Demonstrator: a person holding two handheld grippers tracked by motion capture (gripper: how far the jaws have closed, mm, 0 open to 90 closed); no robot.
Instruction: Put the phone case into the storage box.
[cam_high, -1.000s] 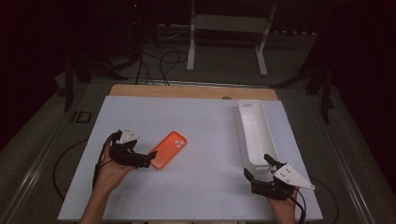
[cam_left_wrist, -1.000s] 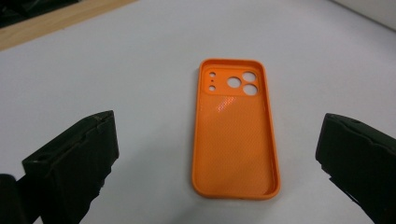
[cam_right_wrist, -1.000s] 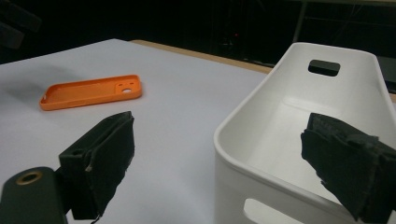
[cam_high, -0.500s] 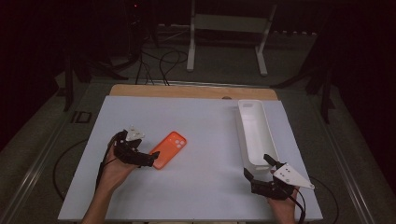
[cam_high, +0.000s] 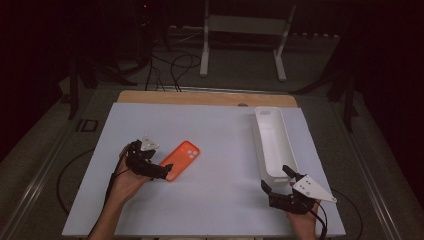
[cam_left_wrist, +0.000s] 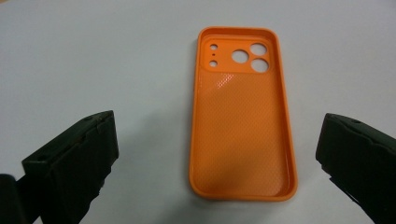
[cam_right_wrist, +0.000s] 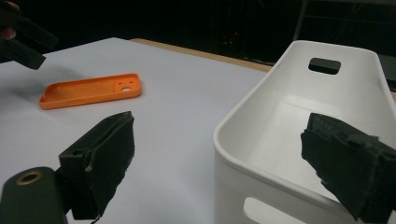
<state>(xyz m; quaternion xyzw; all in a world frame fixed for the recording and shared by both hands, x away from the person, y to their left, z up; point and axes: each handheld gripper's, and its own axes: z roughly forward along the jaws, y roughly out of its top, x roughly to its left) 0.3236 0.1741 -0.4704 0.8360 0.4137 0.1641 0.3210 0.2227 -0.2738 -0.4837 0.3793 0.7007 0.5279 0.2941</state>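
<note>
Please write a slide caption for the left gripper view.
Open left gripper straddling an orange phone case lying hollow side up.

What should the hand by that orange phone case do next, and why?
Probably ease the left gripper forward and down, then close on the orange phone case. Its jaws stand open either side of the case's near end, not touching it, and the case lies flat, hollow side up, on the table.

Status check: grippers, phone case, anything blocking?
Left gripper open, jaws either side of the orange phone case, not touching. Right gripper open, idle by the white bin. Case flat on the table, open side up. Nothing blocking.
</note>
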